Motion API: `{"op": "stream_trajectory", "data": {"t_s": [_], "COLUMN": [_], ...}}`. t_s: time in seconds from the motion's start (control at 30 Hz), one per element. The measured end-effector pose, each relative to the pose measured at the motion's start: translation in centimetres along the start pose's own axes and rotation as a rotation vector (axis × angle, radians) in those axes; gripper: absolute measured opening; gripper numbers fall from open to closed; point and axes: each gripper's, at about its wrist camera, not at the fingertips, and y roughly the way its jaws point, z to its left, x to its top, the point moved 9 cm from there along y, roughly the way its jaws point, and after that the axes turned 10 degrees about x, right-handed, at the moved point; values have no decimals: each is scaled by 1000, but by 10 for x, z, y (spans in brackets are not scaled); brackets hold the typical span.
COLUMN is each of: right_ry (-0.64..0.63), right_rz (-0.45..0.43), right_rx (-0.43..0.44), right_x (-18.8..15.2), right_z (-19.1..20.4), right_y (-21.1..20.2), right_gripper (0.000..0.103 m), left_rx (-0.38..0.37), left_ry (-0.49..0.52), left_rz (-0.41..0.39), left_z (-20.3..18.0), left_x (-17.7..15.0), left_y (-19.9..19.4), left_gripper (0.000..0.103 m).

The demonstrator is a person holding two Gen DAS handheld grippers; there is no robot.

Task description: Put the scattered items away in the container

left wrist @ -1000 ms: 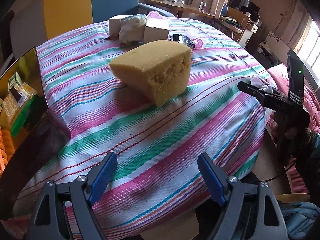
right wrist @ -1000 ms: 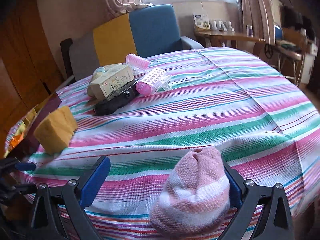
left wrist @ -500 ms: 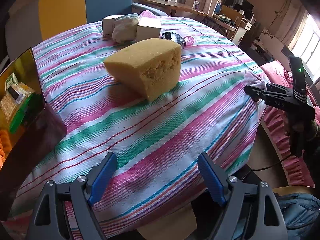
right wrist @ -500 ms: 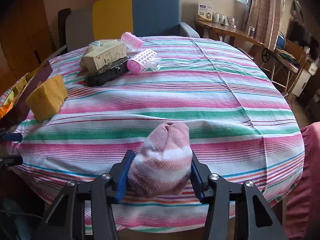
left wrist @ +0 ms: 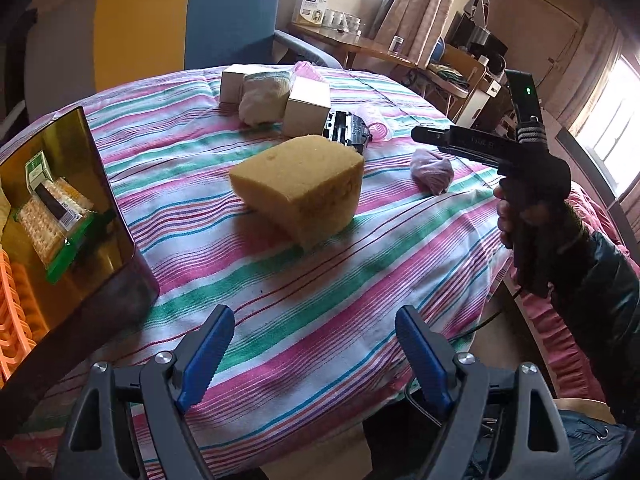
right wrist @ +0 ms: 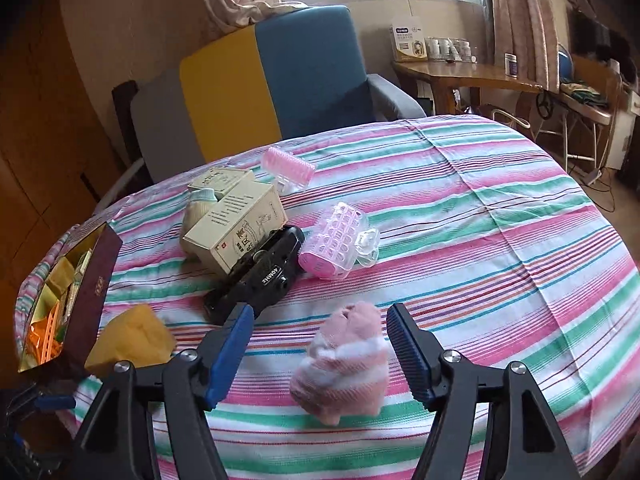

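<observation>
A pink-and-white rolled sock (right wrist: 344, 364) lies on the striped tablecloth between the blue fingers of my right gripper (right wrist: 320, 330), which is open and not touching it. The sock also shows in the left wrist view (left wrist: 432, 170), below the right gripper (left wrist: 424, 134). A yellow sponge (left wrist: 304, 188) sits mid-table ahead of my left gripper (left wrist: 316, 340), which is open and empty. The gold-lined box (left wrist: 100, 184) with biscuit packs stands at the left; it also shows in the right wrist view (right wrist: 94, 292).
Two cream boxes (right wrist: 236, 228), a pale sock (left wrist: 264, 94), a black remote (right wrist: 260, 276) and pink hair rollers (right wrist: 336, 242) lie clustered at the far side. A blue and yellow armchair (right wrist: 280, 80) stands behind the table. The table edge is near both grippers.
My right gripper closed on the pink sock at the table edge, carried it inward, then opened and left it lying on the cloth. My left gripper stayed open and shifted little.
</observation>
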Motion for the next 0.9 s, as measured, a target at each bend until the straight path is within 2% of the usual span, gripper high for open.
{"op": "stream_trajectory", "data": {"t_s": [0.17, 0.43, 0.53, 0.63, 0.9], "right_ry": [-60, -79, -100, -150, -165], "right_rz": [12, 70, 100, 137, 166], "right_rx": [-79, -110, -110, -124, -90], "right_x": [-30, -69, -78, -91, -111], "right_z": [1, -6, -2, 4, 15], "right_y": [-10, -19, -16, -14, -25], "right_gripper": [70, 70, 71, 73, 76], "left_rx": [9, 32, 74, 159, 254], "left_ry": [-4, -33, -47, -46, -84], "left_rz": [-4, -20, 1, 18, 52], "left_z": [2, -9, -15, -14, -13], "left_x": [9, 63, 78, 85, 87], "left_y": [2, 4, 15, 27, 46], "left_gripper": [84, 85, 85, 85, 86]}}
